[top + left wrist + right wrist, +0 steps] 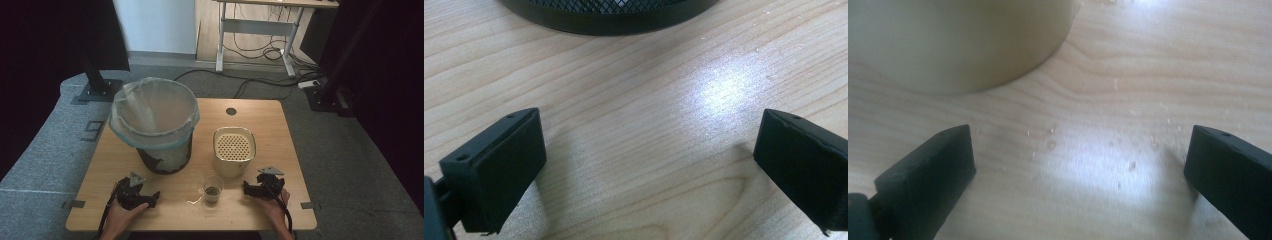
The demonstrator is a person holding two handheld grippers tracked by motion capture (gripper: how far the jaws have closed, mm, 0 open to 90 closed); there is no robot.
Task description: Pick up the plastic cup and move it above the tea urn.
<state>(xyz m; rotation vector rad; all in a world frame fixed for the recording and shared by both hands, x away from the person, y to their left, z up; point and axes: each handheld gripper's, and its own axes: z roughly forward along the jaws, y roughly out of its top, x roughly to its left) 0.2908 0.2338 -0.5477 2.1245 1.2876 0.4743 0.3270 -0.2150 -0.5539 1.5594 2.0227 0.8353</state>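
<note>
High view: cup (213,189) sits between our grippers, nearer the right gripper (261,187) (left gripper (136,194) well apart); left gripper view: jaws wide, bin (609,12) ahead; right gripper view: jaws wide, empty, strainer (955,42) ahead-left.

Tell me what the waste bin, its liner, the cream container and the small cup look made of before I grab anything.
Waste bin: black metal mesh, judging by its perforated wall. Liner: thin translucent plastic film, folded over the rim. Cream container: probably matte plastic, with a perforated insert. Small cup: clear plastic or glass, something dark inside. Table: pale wood-grain surface, slightly glossy.
</note>
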